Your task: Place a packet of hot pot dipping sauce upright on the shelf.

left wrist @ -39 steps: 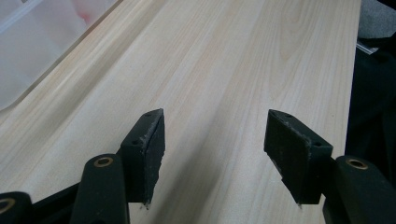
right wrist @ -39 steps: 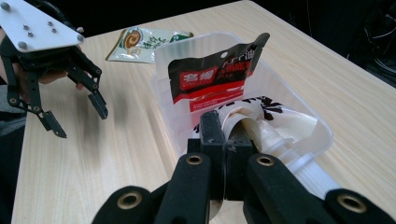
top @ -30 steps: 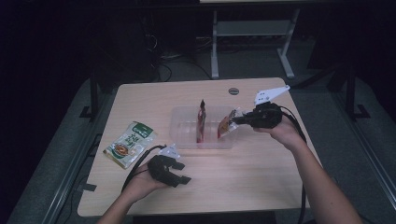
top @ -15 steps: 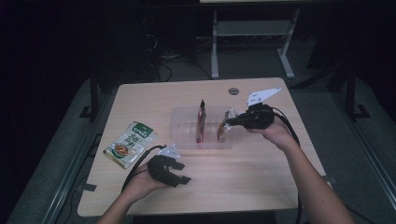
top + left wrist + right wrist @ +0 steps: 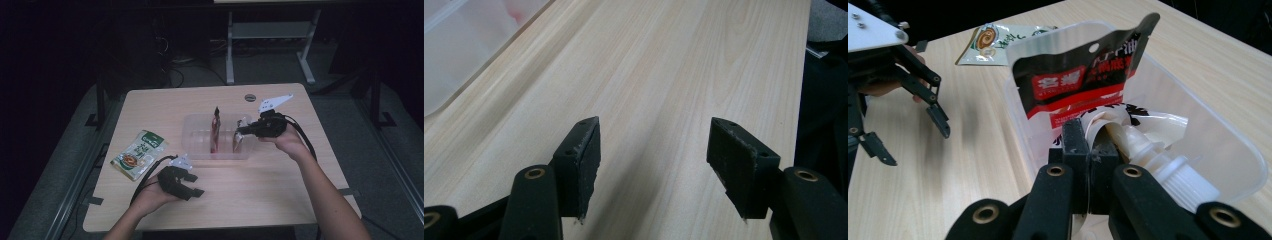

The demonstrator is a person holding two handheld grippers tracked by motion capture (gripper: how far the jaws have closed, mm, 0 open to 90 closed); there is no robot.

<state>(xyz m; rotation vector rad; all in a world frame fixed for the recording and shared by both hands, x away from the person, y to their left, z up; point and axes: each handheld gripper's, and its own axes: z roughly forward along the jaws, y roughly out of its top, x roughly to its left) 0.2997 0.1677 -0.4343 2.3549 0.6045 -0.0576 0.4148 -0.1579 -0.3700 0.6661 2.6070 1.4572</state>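
In the high view we see our right gripper (image 5: 244,131) reaching from the right over the clear plastic bin (image 5: 197,150) that sits near the middle of the counter (image 5: 280,200). Its jaws are pressed together on the thin edge of a white pouch (image 5: 239,141), which hangs into the right part of the bin. In the right gripper view the two black jaws meet with only that edge of the white pouch (image 5: 1128,131) between them; a white screw cap (image 5: 1184,186) shows just to the right of the jaws, though we cannot tell how it joins the pouch. Just beyond the jaws, a red and black packet (image 5: 1083,80) stands upright in the bin (image 5: 1228,145), leaning a little; in the high view it rises near the bin's middle (image 5: 215,129).

Our left gripper (image 5: 196,186) rests low over the near left part of the counter, well apart from the bin. In the left gripper view its jaws stand apart with nothing between them, and bare pale wood (image 5: 664,75) lies under them.

A green and white food packet (image 5: 139,154) lies flat on the counter to the left of the bin, apart from both grippers.
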